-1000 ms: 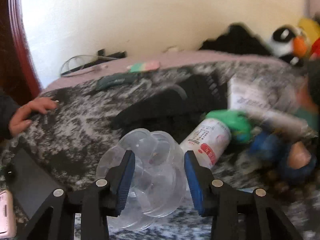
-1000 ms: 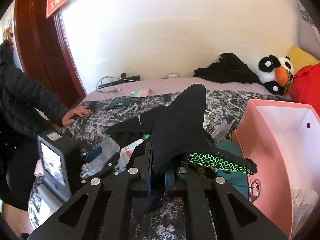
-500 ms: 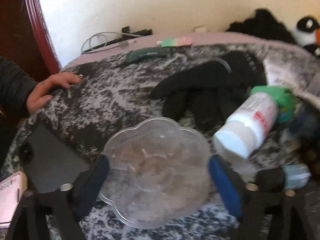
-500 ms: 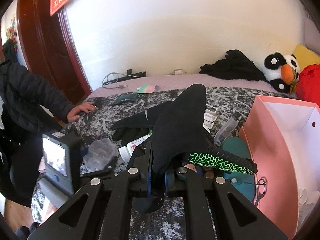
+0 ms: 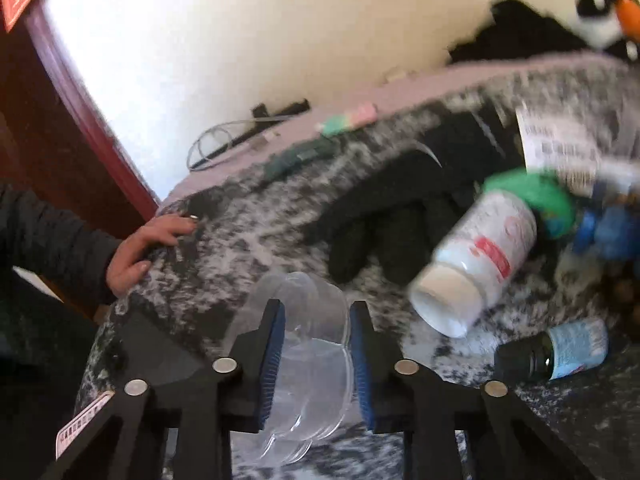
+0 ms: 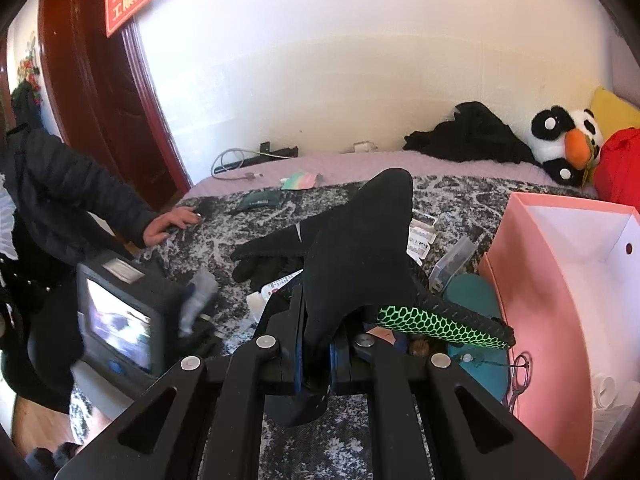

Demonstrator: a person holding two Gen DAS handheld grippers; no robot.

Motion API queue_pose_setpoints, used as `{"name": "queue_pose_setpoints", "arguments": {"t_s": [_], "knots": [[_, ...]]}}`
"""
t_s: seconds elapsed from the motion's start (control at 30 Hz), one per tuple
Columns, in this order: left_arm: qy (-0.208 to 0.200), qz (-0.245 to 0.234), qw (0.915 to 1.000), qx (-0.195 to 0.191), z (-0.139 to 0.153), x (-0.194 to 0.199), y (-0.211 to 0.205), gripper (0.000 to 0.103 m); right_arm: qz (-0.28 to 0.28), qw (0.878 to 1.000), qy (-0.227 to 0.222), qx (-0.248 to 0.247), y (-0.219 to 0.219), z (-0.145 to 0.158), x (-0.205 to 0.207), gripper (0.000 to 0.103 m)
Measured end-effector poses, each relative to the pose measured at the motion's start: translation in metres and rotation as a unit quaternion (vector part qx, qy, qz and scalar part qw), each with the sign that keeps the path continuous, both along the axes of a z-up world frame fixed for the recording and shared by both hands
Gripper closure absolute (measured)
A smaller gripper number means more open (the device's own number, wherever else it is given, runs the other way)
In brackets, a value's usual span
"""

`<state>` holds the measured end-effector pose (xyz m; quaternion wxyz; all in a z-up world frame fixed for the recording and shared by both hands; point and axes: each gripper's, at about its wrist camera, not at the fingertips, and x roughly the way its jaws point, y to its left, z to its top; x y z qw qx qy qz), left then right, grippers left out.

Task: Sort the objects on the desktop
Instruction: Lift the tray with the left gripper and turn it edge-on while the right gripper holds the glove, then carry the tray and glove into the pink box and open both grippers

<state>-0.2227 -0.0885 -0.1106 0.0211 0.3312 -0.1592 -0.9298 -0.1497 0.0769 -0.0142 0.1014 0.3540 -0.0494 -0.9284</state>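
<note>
Left gripper (image 5: 316,356) has its jaws clamped on a clear plastic container (image 5: 304,344), pinching it edge-on and holding it above the mottled grey surface (image 5: 248,240). Over on the other side, the right gripper (image 6: 316,356) has its jaws pressed together on a black glove (image 6: 360,256) with a green honeycomb strip, held up above the clutter. So both tools are loaded, which looks like the carrying part of a sort. The pink box (image 6: 532,280) sits open at the right, just beside the glove, and seems the likely drop for it, though where the container belongs I can't tell. Either release calls for getting well over the rim before letting go. Lying loose: a white bottle (image 5: 476,264) on its side, a small dark-capped bottle (image 5: 556,354), another black glove (image 5: 384,216). A person's hand (image 5: 140,252) rests on the surface's far edge; panda plush (image 6: 564,144) by the pale wall, red door at left
</note>
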Motion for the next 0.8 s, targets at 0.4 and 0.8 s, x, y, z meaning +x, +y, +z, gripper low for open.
{"name": "queue_pose_setpoints", "arguments": {"t_s": [0.4,0.8], "knots": [[0.019,-0.01,0.9968,0.077,0.053,0.046,-0.027,0.085,0.009,1.0,0.024,0.007,-0.003,0.024,0.024,0.094],[0.047,-0.063,0.9935,0.082,0.104,0.084,0.037,0.085,-0.02,0.997,0.062,0.05,0.018,0.068,0.063,0.094]]}}
